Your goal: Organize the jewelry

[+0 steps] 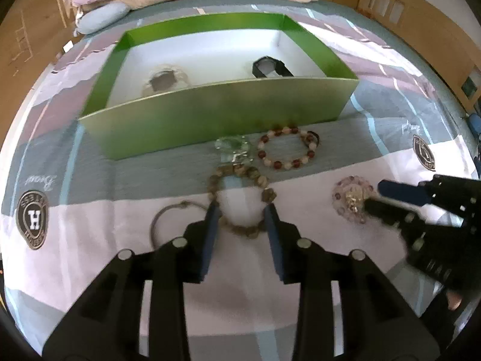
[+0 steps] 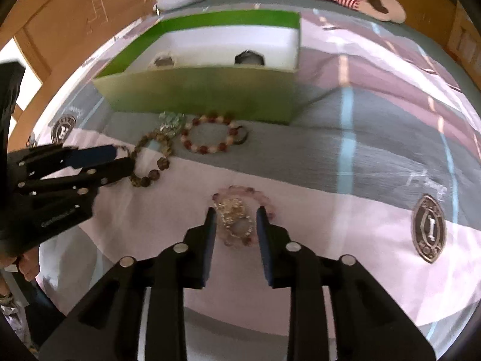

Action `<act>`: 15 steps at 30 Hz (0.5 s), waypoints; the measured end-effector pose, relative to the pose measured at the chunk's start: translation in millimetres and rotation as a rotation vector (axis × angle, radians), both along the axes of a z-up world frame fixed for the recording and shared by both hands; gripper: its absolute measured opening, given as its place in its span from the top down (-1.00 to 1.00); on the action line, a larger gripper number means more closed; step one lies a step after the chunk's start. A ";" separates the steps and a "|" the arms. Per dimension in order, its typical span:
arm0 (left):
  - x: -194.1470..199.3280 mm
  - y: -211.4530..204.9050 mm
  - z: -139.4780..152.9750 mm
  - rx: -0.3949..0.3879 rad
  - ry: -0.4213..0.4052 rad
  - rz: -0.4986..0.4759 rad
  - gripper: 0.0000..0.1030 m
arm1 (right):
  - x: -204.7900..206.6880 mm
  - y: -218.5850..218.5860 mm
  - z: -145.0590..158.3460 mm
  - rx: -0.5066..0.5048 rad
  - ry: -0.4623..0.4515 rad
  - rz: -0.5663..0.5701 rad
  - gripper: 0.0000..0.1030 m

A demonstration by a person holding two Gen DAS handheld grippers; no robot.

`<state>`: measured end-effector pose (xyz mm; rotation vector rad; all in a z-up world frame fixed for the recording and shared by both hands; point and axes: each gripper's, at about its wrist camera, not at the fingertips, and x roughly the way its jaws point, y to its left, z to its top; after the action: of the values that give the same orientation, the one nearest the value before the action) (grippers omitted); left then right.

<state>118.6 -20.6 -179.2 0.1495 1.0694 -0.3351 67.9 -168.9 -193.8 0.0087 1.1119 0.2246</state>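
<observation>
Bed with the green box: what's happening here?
A person is sorting jewelry on a bed with a gripper in each hand. The left gripper is open around a brown bead bracelet, and the right gripper is open around a pink bead bracelet with a gold charm. Neither is gripped yet. A red-and-white bracelet and a thin bangle still lie on the cover. The green box already holds two pieces.

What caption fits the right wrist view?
Right gripper open over pink bracelet on bedspread.
</observation>
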 end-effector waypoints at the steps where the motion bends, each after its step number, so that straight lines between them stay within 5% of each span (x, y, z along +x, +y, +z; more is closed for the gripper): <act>1: 4.8 -3.1 -3.1 0.007 0.007 -0.003 0.23 | 1.4 1.3 -2.8 -0.003 0.008 0.001 0.43; 9: 27.0 -12.3 -19.6 0.018 0.041 -0.020 0.13 | 8.5 1.8 -11.4 0.013 0.013 -0.002 0.42; 10: 27.6 -12.3 -19.5 0.013 0.038 -0.020 0.18 | 8.1 0.2 -11.1 0.020 0.014 -0.001 0.43; 13: 29.5 -11.1 -20.7 -0.019 0.071 -0.031 0.90 | 6.0 -1.9 -9.5 0.014 0.010 0.006 0.63; 15: 27.7 -10.2 -22.7 -0.003 0.072 -0.039 0.95 | 4.2 -5.0 -8.5 0.025 0.009 0.000 0.63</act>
<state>146.3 -30.8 -201.8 0.1565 1.1377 -0.3800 72.1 -173.9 -202.2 0.0317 1.1185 0.2384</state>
